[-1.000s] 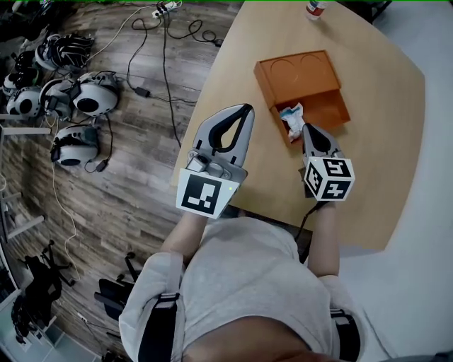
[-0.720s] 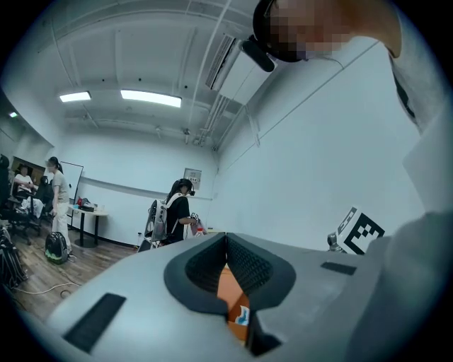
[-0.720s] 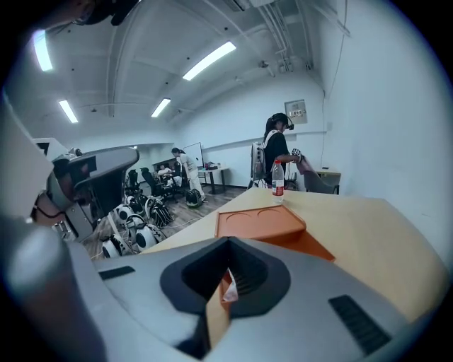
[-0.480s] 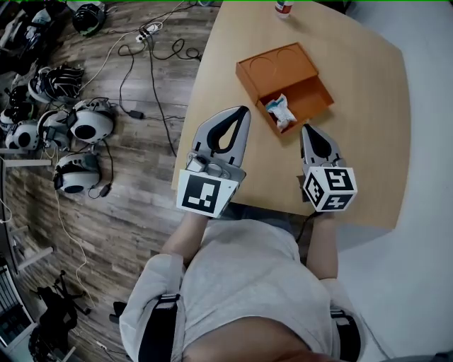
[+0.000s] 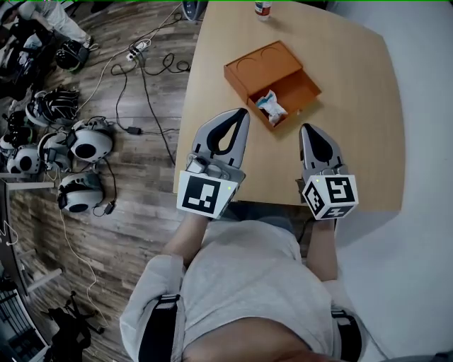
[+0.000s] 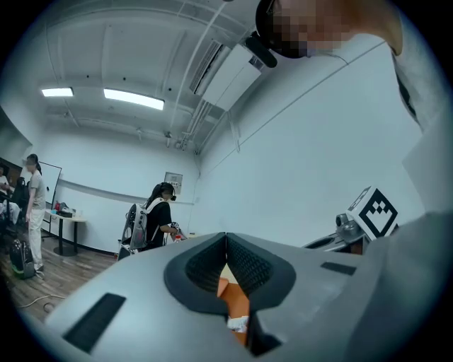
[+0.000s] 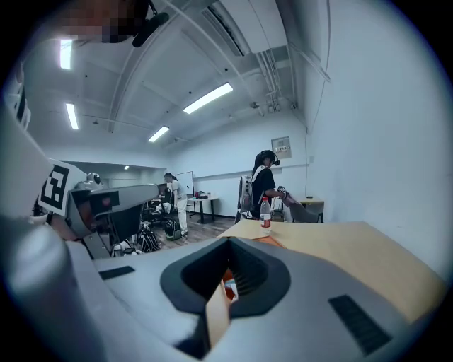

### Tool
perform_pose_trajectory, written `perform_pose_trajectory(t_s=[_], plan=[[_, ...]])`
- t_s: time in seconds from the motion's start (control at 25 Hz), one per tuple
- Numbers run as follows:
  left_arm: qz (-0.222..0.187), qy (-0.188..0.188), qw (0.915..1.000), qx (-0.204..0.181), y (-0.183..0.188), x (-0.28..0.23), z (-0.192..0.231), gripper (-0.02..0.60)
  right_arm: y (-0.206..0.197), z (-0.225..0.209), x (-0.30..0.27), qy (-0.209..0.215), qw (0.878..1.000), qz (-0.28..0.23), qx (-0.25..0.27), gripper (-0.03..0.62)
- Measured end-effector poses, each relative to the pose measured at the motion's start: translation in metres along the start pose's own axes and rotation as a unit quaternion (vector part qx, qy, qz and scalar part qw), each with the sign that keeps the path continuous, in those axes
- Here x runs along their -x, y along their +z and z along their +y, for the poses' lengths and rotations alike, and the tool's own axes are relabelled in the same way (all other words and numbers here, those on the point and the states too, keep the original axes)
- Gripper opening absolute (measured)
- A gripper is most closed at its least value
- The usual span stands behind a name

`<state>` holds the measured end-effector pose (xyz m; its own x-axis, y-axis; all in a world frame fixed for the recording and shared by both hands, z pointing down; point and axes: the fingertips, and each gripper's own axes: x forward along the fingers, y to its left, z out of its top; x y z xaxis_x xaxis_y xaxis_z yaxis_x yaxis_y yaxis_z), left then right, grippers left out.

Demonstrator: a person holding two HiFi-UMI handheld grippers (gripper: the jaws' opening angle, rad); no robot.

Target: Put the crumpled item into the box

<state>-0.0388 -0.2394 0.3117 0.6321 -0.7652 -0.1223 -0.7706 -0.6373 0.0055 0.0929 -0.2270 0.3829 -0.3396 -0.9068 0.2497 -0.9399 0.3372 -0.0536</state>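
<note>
An orange box (image 5: pixel 263 69) lies on the light wooden table (image 5: pixel 354 106), one half lidded, the other open. A crumpled white and blue item (image 5: pixel 270 106) rests inside the open half. My left gripper (image 5: pixel 245 112) hovers just left of the box, shut and empty. My right gripper (image 5: pixel 306 128) is held a little in front of the box, also shut with nothing in it. In the left gripper view the box (image 6: pixel 238 300) and the crumpled item (image 6: pixel 238 324) show through the gap below the closed tips (image 6: pixel 226 235). The right gripper's tips (image 7: pixel 228 241) meet too.
A bottle (image 5: pixel 262 8) stands at the table's far edge, also the bottle (image 7: pixel 265 214) in the right gripper view. Headsets (image 5: pixel 85 141) and cables (image 5: pixel 148 78) lie on the wooden floor at left. People (image 6: pixel 157 215) stand across the room.
My right gripper has drawn back and up from the box, where its tips were beside the crumpled item. The left gripper has shifted slightly. The item stays in the box.
</note>
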Motion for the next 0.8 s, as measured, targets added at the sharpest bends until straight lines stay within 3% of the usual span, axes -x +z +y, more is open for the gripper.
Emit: perform_pose_trajectory(t_s=[0.8], plan=[[-0.019, -0.035, 0.9992, -0.009, 0.015, 0.01, -0.034, 0.014, 0.032, 0.015, 0.05, -0.017, 0.995, -0.097, 0.006, 0.011]])
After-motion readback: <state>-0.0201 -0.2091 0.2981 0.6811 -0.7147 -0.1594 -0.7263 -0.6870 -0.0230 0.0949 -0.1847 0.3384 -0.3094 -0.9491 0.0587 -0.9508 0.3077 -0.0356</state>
